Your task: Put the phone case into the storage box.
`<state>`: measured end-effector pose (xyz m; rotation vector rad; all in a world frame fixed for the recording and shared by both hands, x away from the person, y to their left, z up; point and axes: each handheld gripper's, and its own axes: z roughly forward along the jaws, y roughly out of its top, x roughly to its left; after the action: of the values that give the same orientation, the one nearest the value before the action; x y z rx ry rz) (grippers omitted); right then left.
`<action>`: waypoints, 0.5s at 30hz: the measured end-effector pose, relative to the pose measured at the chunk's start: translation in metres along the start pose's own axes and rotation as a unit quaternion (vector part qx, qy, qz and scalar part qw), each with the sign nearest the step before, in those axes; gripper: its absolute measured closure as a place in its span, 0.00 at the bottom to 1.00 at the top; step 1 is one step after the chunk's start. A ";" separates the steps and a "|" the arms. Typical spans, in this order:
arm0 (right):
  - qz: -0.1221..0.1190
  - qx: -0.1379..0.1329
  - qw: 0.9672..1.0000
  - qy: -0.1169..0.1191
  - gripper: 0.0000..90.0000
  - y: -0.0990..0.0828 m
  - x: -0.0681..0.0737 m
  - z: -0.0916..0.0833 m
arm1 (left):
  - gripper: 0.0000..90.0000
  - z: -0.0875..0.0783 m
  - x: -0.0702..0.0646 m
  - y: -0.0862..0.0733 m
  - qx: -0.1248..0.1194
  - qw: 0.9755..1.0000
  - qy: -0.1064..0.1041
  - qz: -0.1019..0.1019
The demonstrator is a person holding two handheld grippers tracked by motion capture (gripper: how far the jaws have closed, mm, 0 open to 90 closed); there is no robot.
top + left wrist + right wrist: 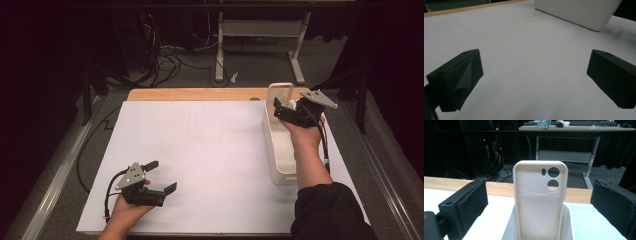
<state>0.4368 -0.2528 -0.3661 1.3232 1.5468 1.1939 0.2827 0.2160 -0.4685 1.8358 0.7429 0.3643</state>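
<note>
one phone case [540,200] stands upright at the far end of the white bin [278,150], around 2 o'clock on the table, so i'd guess the right gripper [292,111] either just dropped it there or is about to grab it; its jaws are spread wide, nothing between them. left gripper [162,176] idles at 7 o'clock, also released and empty, and the case's bottom edge is hidden down in the bin, so can't tell what it rests on.

A cream phone case [540,202] with plain, unpatterned walls stands in a white bin [278,150] at about 2 o'clock on the white sheet [210,150]. The table edge [200,94] is light wood. Both grippers are black.
</note>
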 end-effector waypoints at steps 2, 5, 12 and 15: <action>-0.004 0.000 1.000 0.003 0.01 0.000 0.001 -0.002 | 0.02 0.000 0.000 0.000 0.000 1.000 0.001 0.000; -0.008 0.002 1.000 0.005 0.00 -0.001 0.003 -0.005 | 0.02 0.000 0.000 0.000 0.000 1.000 0.001 0.001; -0.010 -0.001 1.000 0.016 0.00 -0.001 0.004 -0.013 | 0.02 0.000 0.001 0.000 0.000 1.000 0.004 0.001; -0.014 -0.001 1.000 0.021 0.00 0.000 0.005 -0.017 | 0.02 0.000 0.002 0.000 0.001 1.000 0.005 0.001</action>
<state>0.4200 -0.2506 -0.3618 1.2782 1.5881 1.2132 0.2838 0.2173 -0.4686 1.8391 0.7484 0.3754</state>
